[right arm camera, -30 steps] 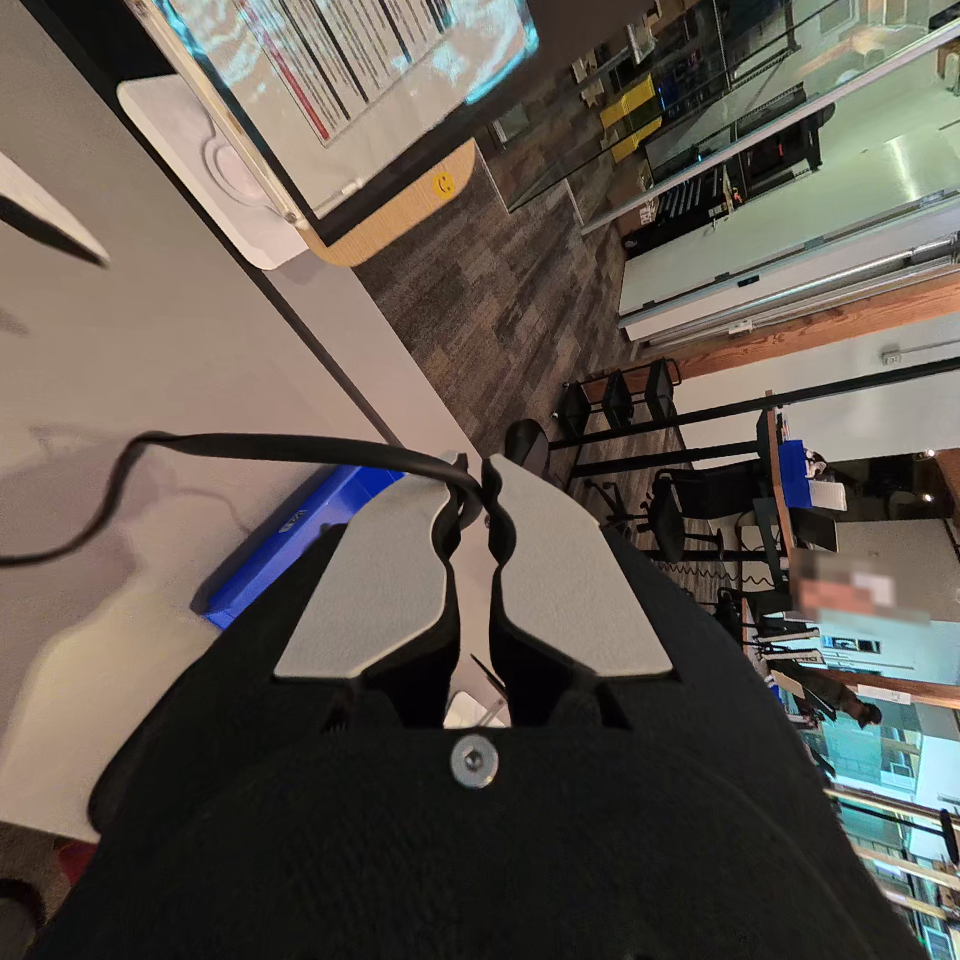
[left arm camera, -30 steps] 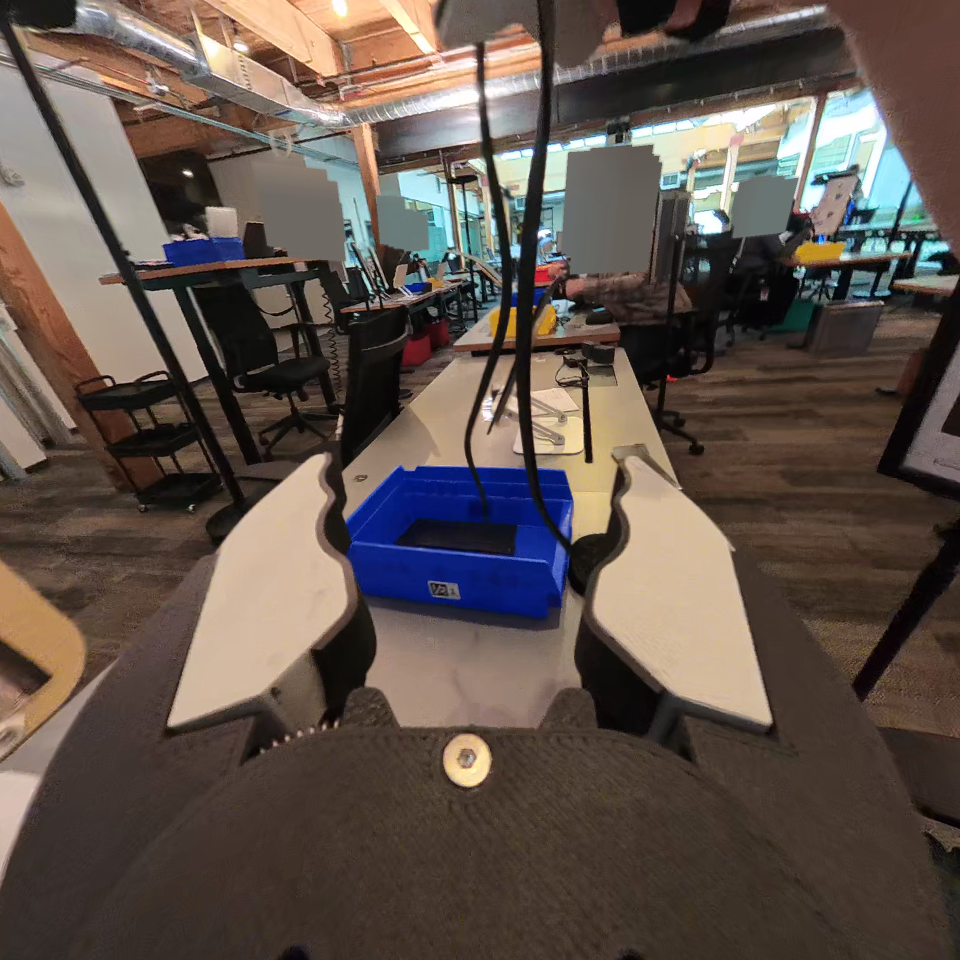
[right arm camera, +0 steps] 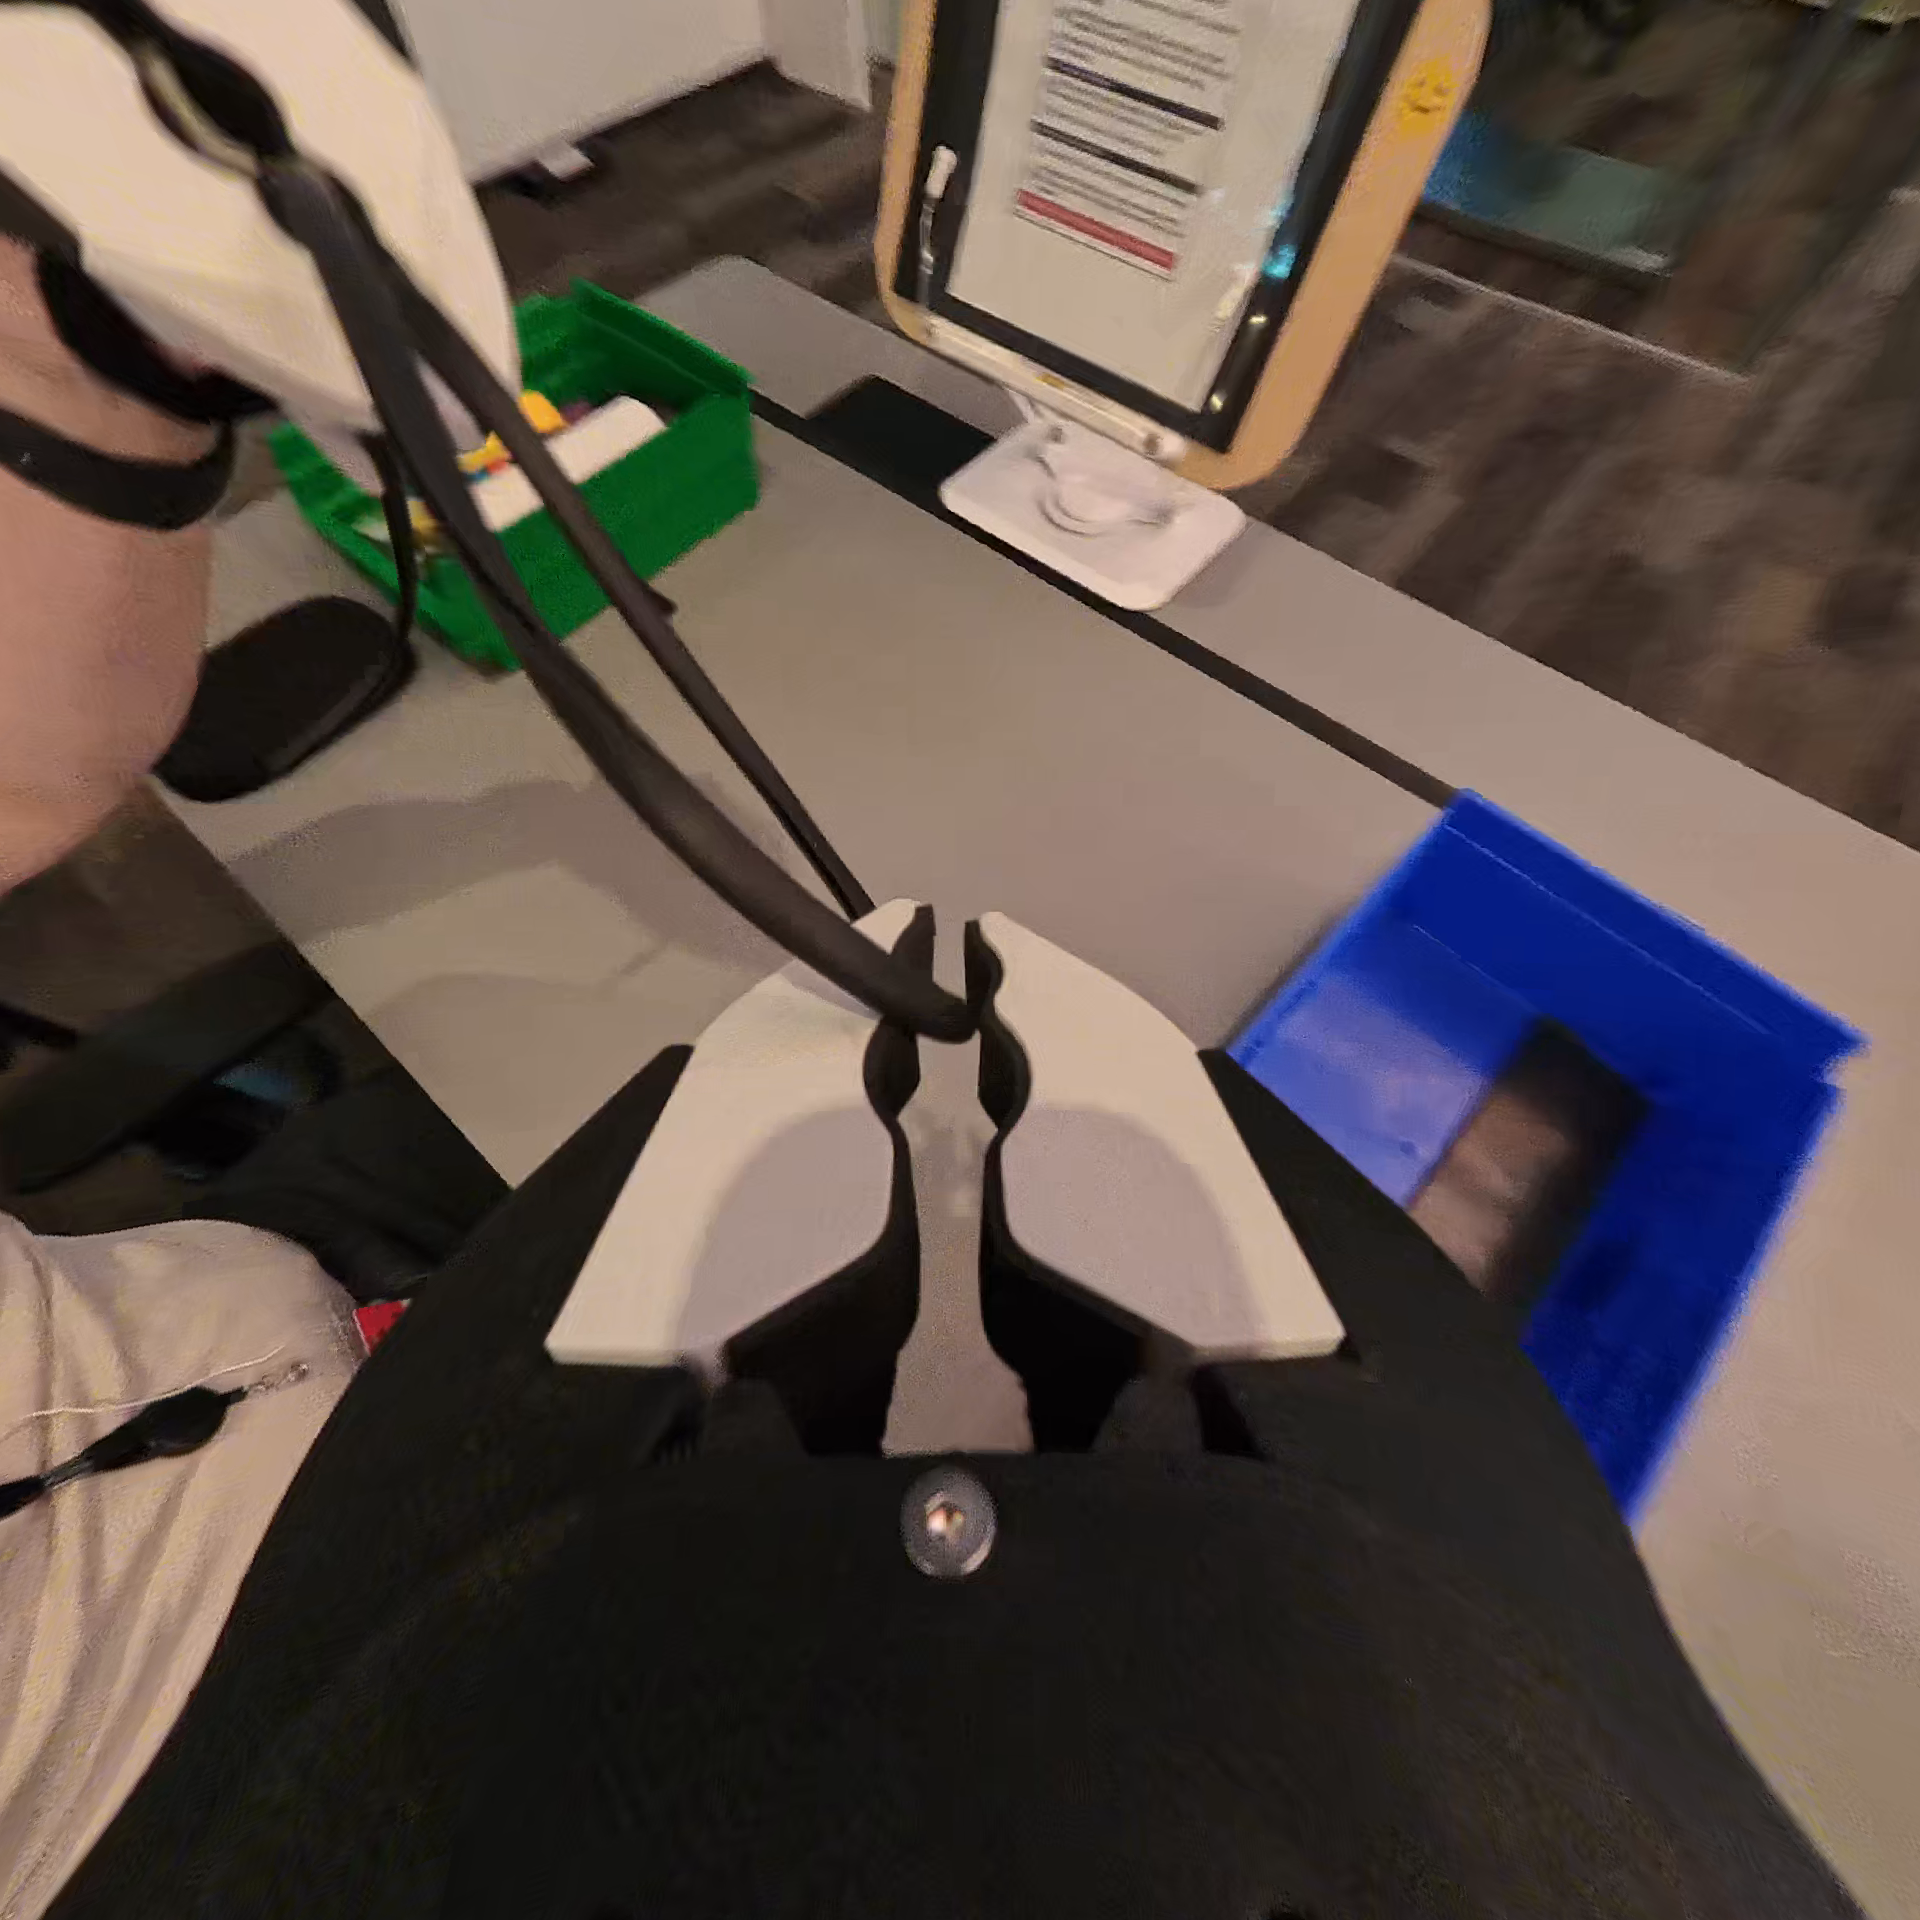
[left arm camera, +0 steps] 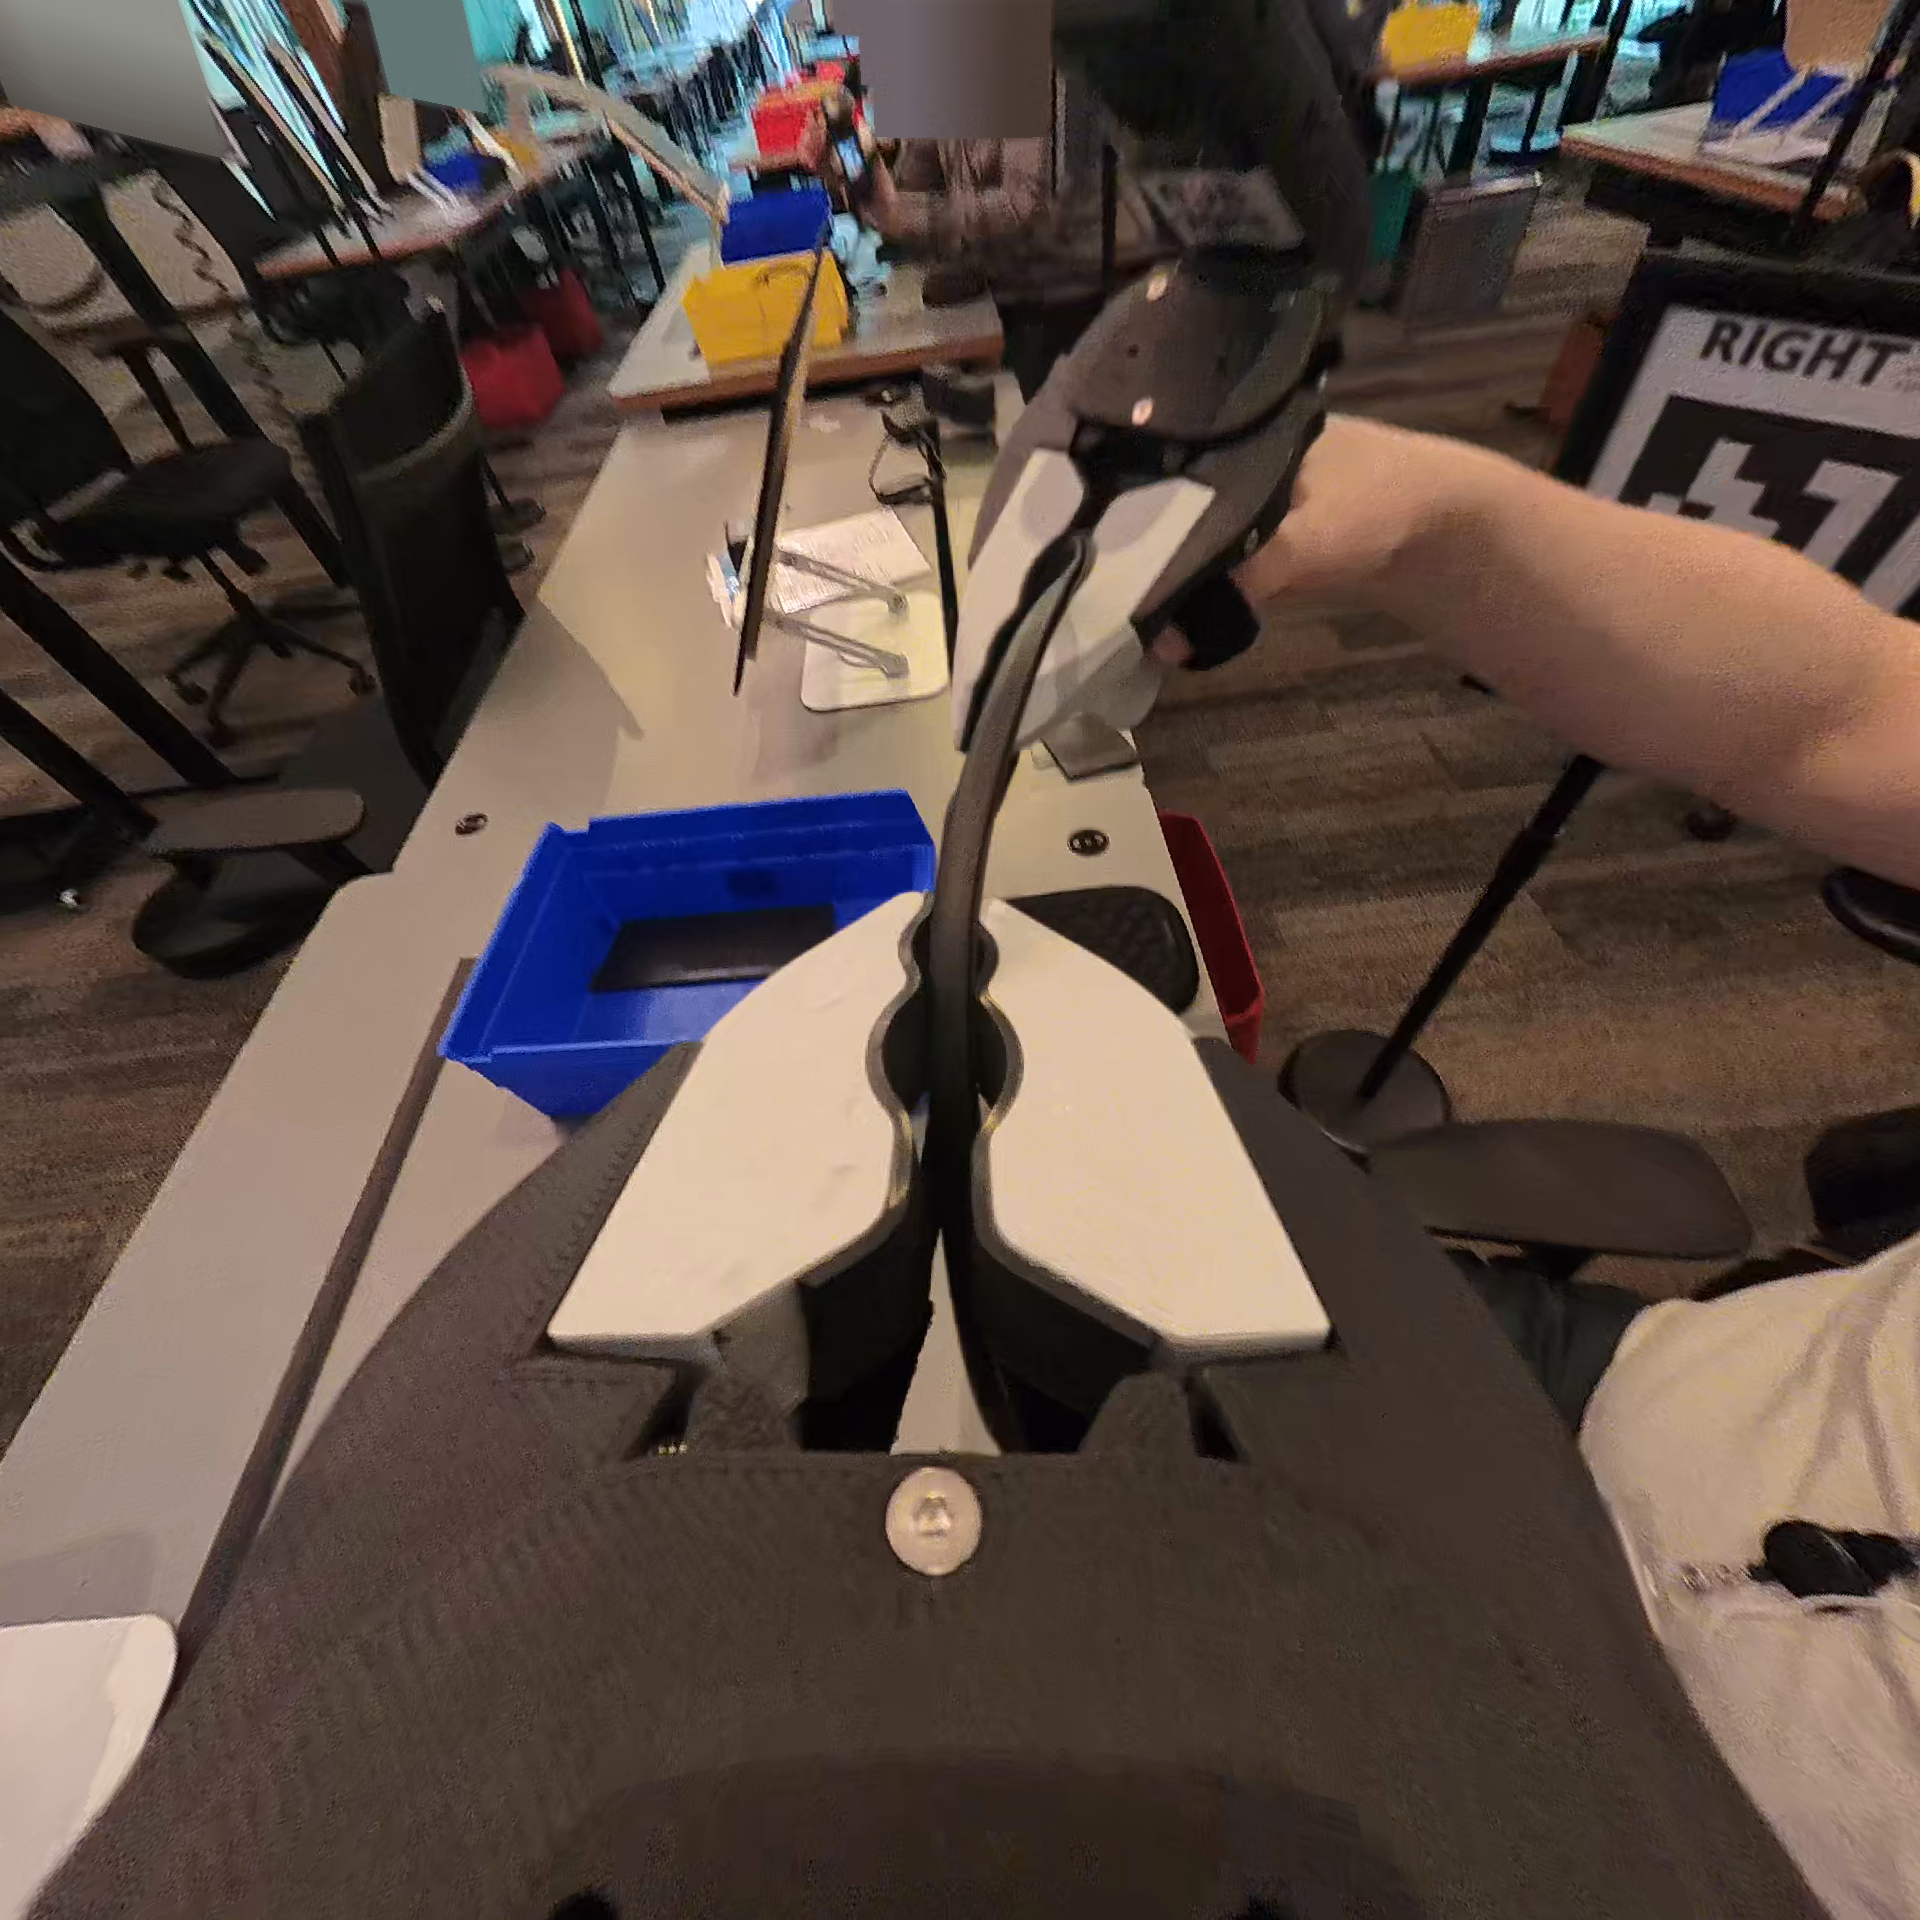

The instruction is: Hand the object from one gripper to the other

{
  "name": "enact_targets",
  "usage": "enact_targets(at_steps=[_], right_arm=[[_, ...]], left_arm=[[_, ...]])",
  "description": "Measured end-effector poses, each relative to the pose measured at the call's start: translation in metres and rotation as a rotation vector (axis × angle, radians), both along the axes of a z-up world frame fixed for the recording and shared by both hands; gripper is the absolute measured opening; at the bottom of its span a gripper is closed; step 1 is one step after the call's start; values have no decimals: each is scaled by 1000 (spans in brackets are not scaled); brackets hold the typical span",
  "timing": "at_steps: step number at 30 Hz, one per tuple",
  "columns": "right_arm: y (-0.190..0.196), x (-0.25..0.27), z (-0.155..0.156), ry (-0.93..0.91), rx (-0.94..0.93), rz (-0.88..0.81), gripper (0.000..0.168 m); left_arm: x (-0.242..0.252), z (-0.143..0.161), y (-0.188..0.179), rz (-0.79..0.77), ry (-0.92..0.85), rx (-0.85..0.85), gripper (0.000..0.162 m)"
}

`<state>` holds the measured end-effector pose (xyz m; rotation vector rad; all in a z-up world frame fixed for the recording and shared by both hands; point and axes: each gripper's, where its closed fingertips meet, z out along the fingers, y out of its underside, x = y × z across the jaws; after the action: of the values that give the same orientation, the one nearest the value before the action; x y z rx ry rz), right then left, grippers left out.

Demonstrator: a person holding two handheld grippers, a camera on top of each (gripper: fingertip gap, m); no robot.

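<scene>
The cable (left arm camera: 961, 894) hangs above the surface (left arm camera: 644, 582), pinched by both left tongs (left arm camera: 948, 940) and right tongs (right arm camera: 948, 971). Pulling apart before one lets go could yank it free, dropping it outside the bin (left arm camera: 582, 966).

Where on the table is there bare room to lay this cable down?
Bare grey tabletop lies between the green bin, the tablet stand and the blue bin. It is crowded near the green bin, where the black pad sits and the black cable hangs.
</scene>
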<state>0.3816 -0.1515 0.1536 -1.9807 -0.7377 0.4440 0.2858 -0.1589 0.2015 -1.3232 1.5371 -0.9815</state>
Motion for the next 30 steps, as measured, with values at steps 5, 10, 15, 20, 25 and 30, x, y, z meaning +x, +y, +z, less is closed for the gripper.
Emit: enact_targets(at_steps=[5,10,15,20,25,30], right_arm=[[-1,12,-27,140,188,-14,51],[-28,57,-24,242,498,-174,62],[-56,74,-53,213,524,-218,61],[-65,51,-65,80,529,-207,69],[-65,-13,-58,175,539,-60,68],[-45,-56,-54,287,515,17,68]], left_arm=[[2,-19,13,23,147,5,2],[5,-32,26,60,228,8,2],[10,-30,35,84,227,-6,2],[17,-31,43,157,258,-19,2],[37,-10,38,220,206,-89,2],[59,8,15,191,181,-115,2]])
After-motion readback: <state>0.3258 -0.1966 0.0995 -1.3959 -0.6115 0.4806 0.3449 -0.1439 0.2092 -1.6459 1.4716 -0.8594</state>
